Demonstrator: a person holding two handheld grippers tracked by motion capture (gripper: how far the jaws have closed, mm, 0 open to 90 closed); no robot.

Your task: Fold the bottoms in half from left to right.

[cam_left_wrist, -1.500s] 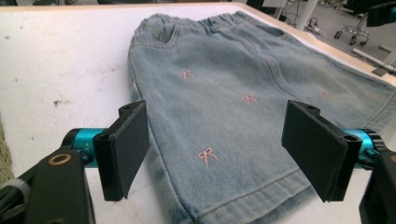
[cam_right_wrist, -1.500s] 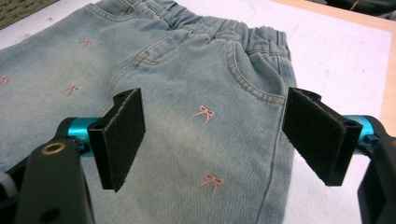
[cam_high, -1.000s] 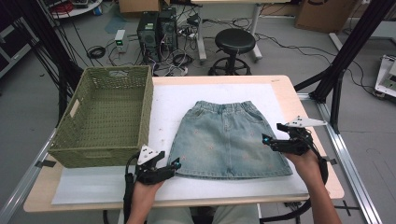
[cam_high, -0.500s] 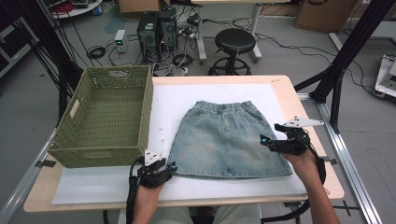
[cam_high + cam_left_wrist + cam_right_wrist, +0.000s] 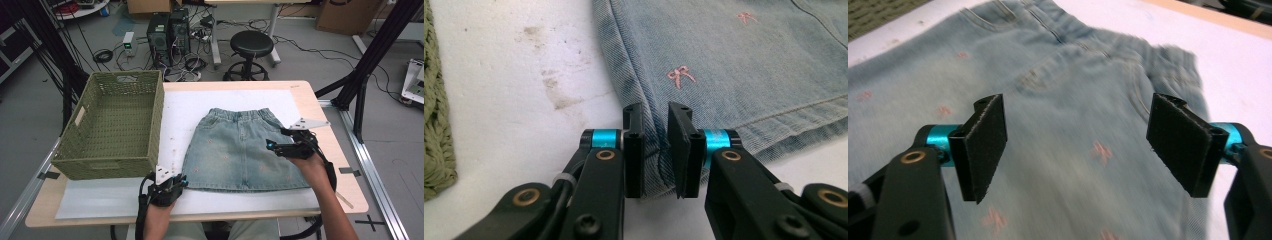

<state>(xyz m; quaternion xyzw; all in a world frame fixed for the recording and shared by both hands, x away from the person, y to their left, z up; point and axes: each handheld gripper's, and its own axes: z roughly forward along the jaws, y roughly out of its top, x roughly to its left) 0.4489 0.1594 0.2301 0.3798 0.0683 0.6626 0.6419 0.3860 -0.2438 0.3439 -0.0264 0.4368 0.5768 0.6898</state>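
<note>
A light blue denim skirt (image 5: pixel 240 150) with small pink bows lies flat on the white mat, waistband away from me. My left gripper (image 5: pixel 180 182) is at the skirt's near-left hem corner. In the left gripper view its jaws (image 5: pixel 656 112) have just been closing and now pinch a fold of the denim skirt (image 5: pixel 734 60) between the pads. My right gripper (image 5: pixel 275 139) hovers over the skirt's right side. In the right gripper view it (image 5: pixel 1083 130) stands open, wide apart, above the denim skirt (image 5: pixel 1063 100) with nothing between the pads.
A green woven basket (image 5: pixel 107 167) stands on the table's left part, and its wall (image 5: pixel 434 125) is close to my left gripper. The white mat (image 5: pixel 185 110) covers most of the wooden table. A black stool (image 5: pixel 252 42) and computer towers (image 5: pixel 165 30) stand beyond the far edge.
The left jaws went from wide apart to closed on the skirt's near-left corner. The right gripper moved a little left and away, in over the skirt's right side.
</note>
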